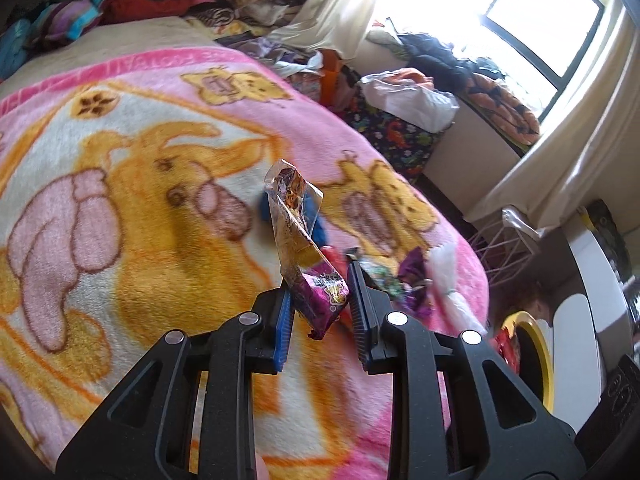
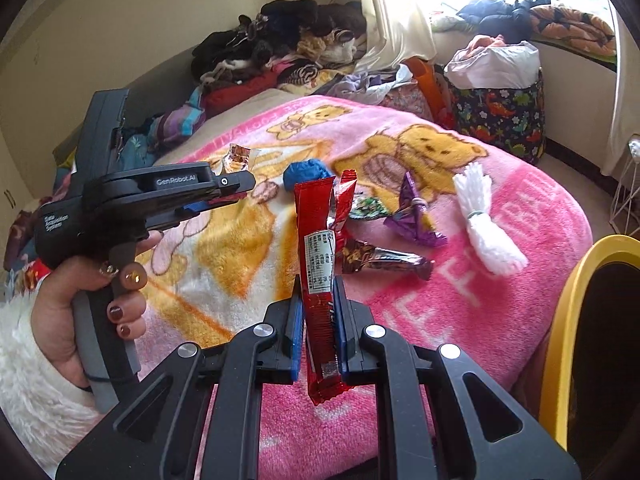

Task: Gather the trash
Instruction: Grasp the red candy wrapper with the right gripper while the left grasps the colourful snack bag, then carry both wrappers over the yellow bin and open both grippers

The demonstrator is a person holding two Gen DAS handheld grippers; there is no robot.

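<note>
Magenta snack wrapper [image 1: 308, 256] stands pinched in the left gripper [image 1: 320, 300] above the pink blanket [image 1: 120, 200]. From the right wrist, the right gripper [image 2: 318, 320] clamps a red wrapper [image 2: 318, 280]; more wrappers [image 2: 412, 216] lie on the blanket beside a yellow bin [image 2: 568, 320].

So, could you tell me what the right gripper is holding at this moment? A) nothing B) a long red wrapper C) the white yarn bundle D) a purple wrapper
B: the right gripper has its fingers closed on a long red wrapper that stands upright, while the purple wrapper and yarn bundle lie on the blanket.
</note>
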